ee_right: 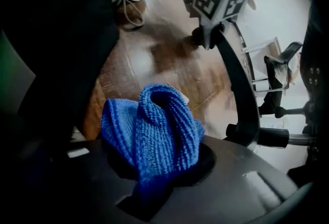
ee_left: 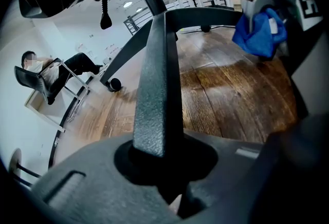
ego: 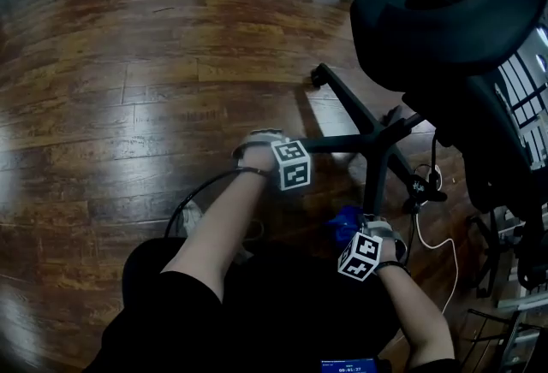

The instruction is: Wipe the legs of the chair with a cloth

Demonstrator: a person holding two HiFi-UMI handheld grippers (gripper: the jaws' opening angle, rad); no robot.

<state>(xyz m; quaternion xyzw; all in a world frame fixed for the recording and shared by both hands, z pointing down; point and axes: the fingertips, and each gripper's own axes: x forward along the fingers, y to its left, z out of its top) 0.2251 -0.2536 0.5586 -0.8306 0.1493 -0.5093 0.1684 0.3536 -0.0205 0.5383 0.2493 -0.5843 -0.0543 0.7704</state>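
The left gripper point(ee_left: 164, 166) had its jaws drawn in to a narrow gap and clamped on one black chair leg point(ee_left: 157, 79), which ran from the bottom of its view up to the hub. This looked like a steadying hold and not a wipe, since no cloth lay between those jaws. In the head view that leg point(ego: 338, 141) reached left from the hub, right of centre in the frame.

The right gripper point(ee_right: 154, 176) had pinched the blue cloth point(ee_right: 154, 130) tight, and a bunched fold stood up out of its jaws. In the head view the cloth point(ego: 345, 222) sat at lower centre, just beside the leg that ran down from the hub towards the person. I could not tell whether it touched that leg. In the right gripper's own view the cloth stood clear of the curved leg point(ee_right: 241, 94) at right.

As for progress, the legs were all the same dull black, and no streak or damp patch marked any of them as done. My reading was that the cloth was in hand and the chair point(ego: 445, 12) was braced, with the wiping either barely begun or between strokes. The leg at upper centre, ending in a caster point(ego: 318, 76), lay well away from the cloth. The legs under the seat at the right were mostly hidden, so I judged most of the job remained.
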